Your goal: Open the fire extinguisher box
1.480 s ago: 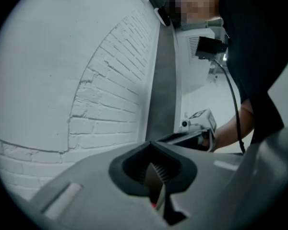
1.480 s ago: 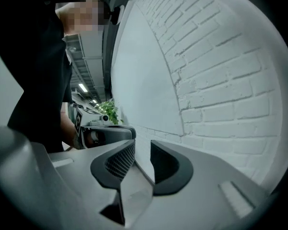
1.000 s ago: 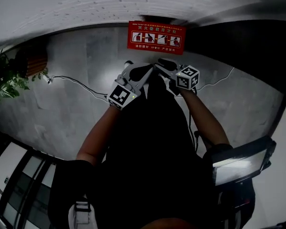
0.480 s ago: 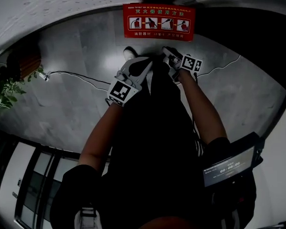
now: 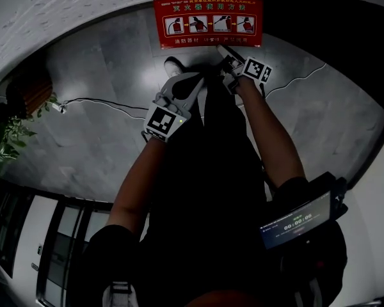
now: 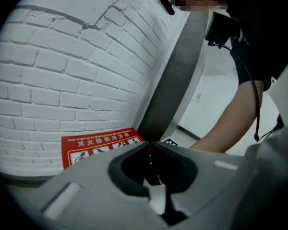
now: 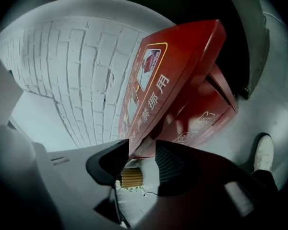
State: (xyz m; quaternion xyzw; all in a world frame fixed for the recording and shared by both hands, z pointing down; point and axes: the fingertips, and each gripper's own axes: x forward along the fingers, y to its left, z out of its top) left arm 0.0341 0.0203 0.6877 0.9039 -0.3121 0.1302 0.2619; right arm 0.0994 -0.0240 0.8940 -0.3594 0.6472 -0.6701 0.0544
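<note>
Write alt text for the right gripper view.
A red fire extinguisher box fills the middle against a white brick wall. The jaws of the right gripper have just been opening and stand apart, the box's lower edge showing in their gap, ungripped. A white shoe shows lower right.

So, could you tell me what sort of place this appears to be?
Probably an indoor corridor or lobby of an office or public building: a white-painted brick wall, a polished grey floor, and a red fire extinguisher box standing at the foot of the wall.
</note>
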